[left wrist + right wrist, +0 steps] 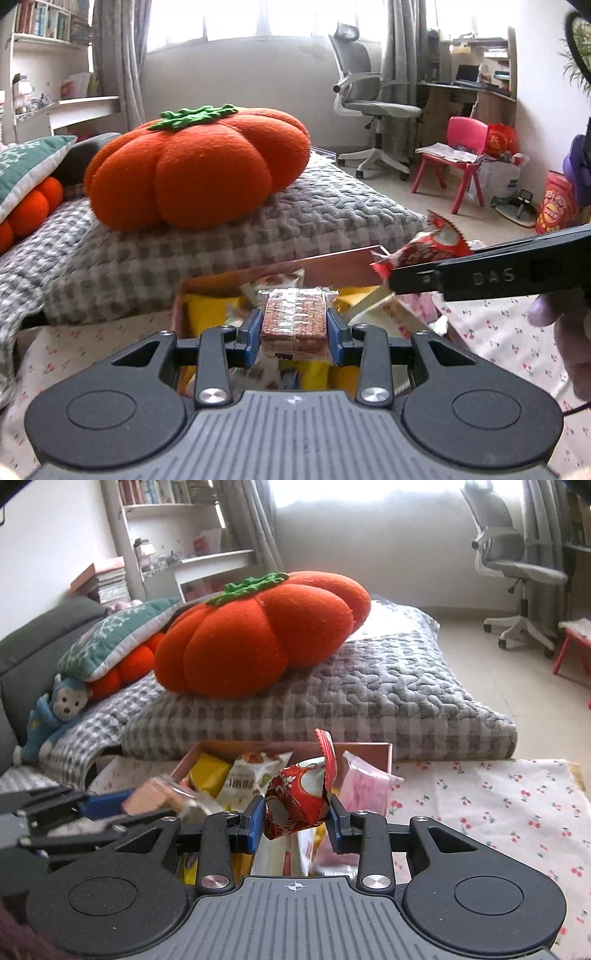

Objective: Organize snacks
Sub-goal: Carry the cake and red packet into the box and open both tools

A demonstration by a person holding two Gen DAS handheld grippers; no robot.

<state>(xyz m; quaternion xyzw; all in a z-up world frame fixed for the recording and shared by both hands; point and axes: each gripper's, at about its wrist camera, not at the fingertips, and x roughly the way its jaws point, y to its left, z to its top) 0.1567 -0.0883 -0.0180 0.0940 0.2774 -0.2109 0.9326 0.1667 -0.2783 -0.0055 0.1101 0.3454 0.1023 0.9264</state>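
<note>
My left gripper (294,332) is shut on a brown cracker pack in clear wrap (294,325) and holds it above a brown cardboard box (332,264) of snacks. My right gripper (296,814) is shut on a red snack packet (299,795) above the same box (364,746). The right gripper also shows at the right of the left wrist view (391,271) with the red packet (424,251). The left gripper with its cracker pack (155,797) shows blurred at the left of the right wrist view. Yellow packets (208,773) and a pink packet (364,782) lie in the box.
The box stands on a cherry-print cloth (480,805). Behind it is a grey quilted mattress (369,701) with an orange pumpkin cushion (258,635). An office chair (365,99), a pink child's chair (461,155) and a red chip can (556,206) stand on the floor.
</note>
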